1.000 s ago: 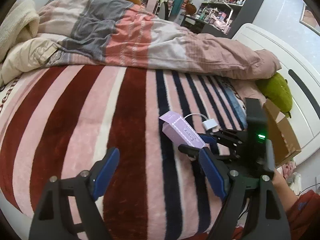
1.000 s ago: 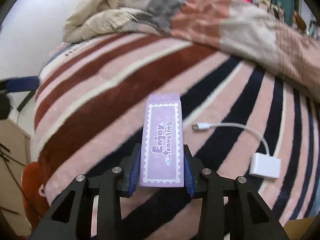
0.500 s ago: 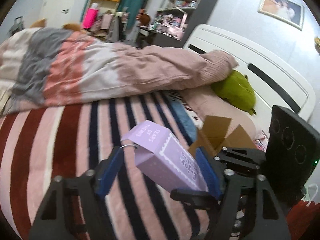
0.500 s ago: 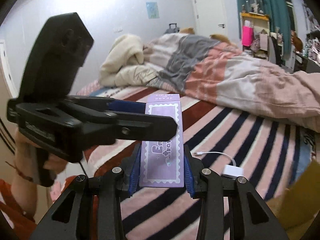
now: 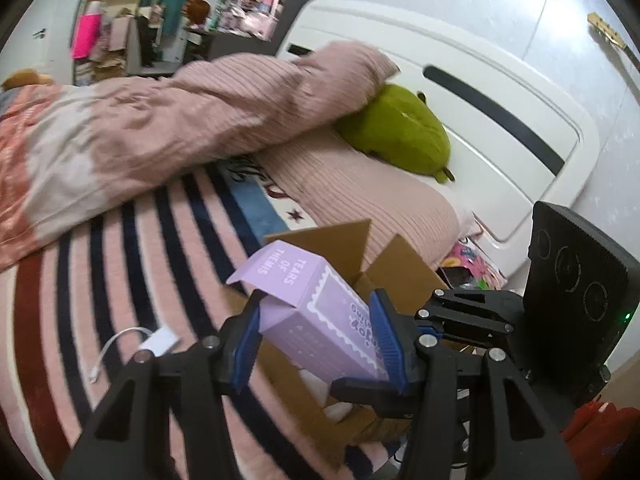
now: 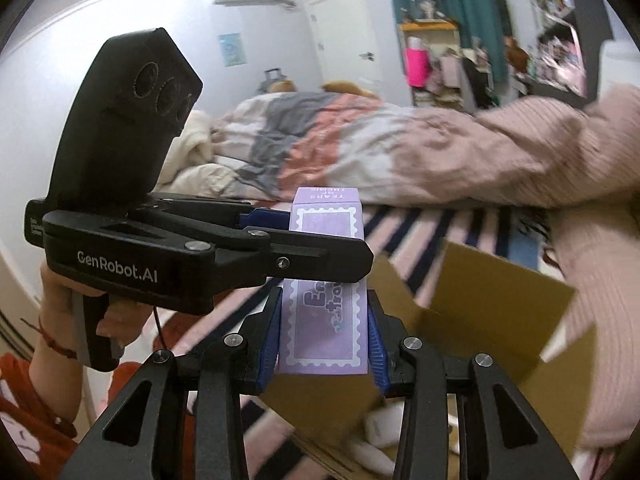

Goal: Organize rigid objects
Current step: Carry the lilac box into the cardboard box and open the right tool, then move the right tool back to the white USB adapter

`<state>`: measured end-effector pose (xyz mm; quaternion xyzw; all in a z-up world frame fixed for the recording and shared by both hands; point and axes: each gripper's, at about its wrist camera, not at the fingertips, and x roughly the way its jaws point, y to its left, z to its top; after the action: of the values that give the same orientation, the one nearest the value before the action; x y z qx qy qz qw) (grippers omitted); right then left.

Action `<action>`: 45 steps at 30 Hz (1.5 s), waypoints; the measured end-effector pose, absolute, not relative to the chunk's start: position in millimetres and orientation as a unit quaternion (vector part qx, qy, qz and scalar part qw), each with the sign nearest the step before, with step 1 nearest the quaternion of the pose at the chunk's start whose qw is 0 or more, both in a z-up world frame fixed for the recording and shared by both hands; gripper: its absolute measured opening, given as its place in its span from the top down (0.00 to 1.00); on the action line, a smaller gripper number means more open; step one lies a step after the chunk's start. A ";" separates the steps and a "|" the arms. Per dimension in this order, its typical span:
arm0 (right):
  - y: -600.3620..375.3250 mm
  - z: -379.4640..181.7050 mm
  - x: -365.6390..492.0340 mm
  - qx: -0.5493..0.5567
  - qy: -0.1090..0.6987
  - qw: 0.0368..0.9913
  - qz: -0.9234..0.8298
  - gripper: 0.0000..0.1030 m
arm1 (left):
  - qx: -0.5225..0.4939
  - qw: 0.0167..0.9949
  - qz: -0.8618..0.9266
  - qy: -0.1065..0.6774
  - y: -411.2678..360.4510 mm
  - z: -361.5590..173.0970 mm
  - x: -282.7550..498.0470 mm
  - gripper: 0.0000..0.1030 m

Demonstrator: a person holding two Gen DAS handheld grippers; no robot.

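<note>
A purple box [image 6: 324, 316] printed "Enjoy traveling" is held in my right gripper [image 6: 323, 330], which is shut on its lower sides. In the left wrist view the same purple box [image 5: 320, 316] sits between the blue pads of my left gripper [image 5: 316, 336], whose jaws close around its top part; firm contact is unclear. The left gripper's body [image 6: 160, 248] crosses in front of the box in the right wrist view. An open cardboard box [image 6: 480, 312] lies just below and right; it also shows in the left wrist view [image 5: 400, 268].
A white adapter with cable [image 5: 156, 340] lies on the striped blanket [image 5: 120, 260]. A pink duvet [image 5: 180, 120], a green plush [image 5: 400, 132] and a white headboard [image 5: 500, 112] lie beyond. White items [image 6: 380, 428] rest inside the cardboard box.
Both grippers rose from the blanket and swung toward the cardboard box with the purple box. My left gripper's jaws narrowed around the box's top.
</note>
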<state>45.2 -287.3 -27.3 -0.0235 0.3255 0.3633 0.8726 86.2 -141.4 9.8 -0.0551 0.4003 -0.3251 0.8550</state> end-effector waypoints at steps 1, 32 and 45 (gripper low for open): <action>-293.1 -29.0 46.4 -0.022 0.331 0.873 0.356 0.68 | -0.055 0.851 -0.329 0.405 -147.0 7.1 89.3 0.52; -257.3 -23.3 24.6 -0.115 0.321 0.892 0.296 0.02 | -0.058 0.901 -0.209 0.375 -48.3 24.7 46.8 0.24; -113.1 -51.1 26.6 -0.109 0.319 0.847 0.412 0.00 | -0.123 0.914 -0.069 0.381 104.8 -36.2 -2.3 0.23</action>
<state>26.6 -113.1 -51.1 -0.1086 0.3192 0.4117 0.8467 -2.3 104.8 -36.2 -0.1233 0.3806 -0.0694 0.9138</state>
